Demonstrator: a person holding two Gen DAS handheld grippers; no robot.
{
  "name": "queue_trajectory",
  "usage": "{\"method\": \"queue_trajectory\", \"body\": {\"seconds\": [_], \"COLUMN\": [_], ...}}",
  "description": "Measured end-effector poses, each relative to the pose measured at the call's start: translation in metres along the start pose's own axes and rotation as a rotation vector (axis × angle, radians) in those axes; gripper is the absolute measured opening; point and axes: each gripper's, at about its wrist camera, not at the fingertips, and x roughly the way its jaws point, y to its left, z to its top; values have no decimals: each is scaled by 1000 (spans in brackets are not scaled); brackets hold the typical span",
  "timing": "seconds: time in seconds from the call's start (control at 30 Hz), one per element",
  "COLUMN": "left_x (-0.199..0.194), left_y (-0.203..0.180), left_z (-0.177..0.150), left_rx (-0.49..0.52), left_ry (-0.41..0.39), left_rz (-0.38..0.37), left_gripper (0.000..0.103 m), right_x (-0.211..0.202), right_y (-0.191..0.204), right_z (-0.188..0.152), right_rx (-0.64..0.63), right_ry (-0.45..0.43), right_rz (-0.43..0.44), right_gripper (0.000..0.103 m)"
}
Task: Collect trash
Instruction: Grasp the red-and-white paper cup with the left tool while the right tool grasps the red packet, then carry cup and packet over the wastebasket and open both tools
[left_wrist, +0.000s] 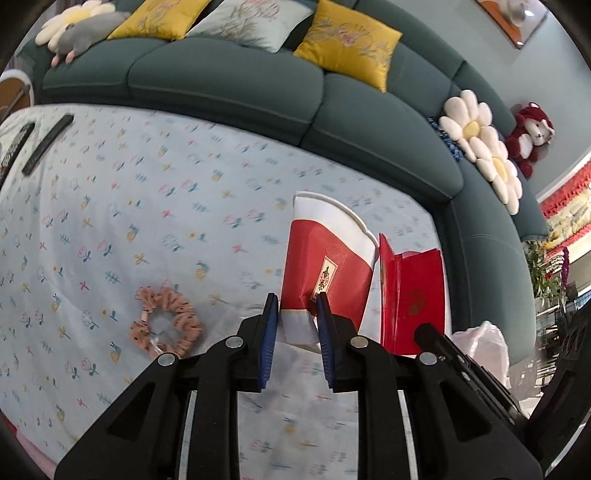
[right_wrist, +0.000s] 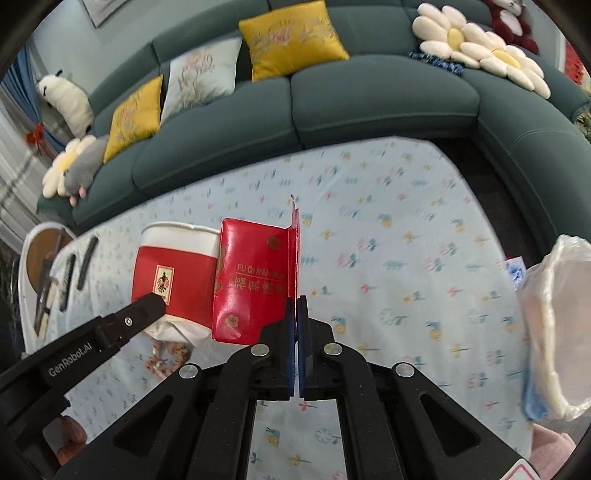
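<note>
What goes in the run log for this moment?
left claw: shut on paper cup | right claw: shut on red box | bag: right

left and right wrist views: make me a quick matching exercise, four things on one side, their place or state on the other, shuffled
Things:
1. paper cup
2. red box
3. pink scrunchie
4. white plastic bag

States:
A. lying loose on the tablecloth
B. flap pinched in the right gripper
C. open at the table's right edge
D. crushed base in the left gripper

Pairs: 1-D, 2-B, 3-A, 4-C
</note>
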Motion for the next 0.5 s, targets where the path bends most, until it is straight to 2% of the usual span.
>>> {"method": "queue_trajectory", "body": {"seconds": [0.17, 0.5], "left_x": [-25, -65], "left_y": [-41, -132], "left_z": [-4, -28], "left_rx": [49, 176], "left_ry": [-36, -88], "left_rz": [-32, -98], "left_gripper": [20, 21], "right_x": [-45, -132], "right_y": [-19, -84], "right_z": [10, 14], "right_rx": [-23, 58], "right_ry": [-88, -232], "right_rz": [-26, -12], "right_gripper": [1, 1]}}
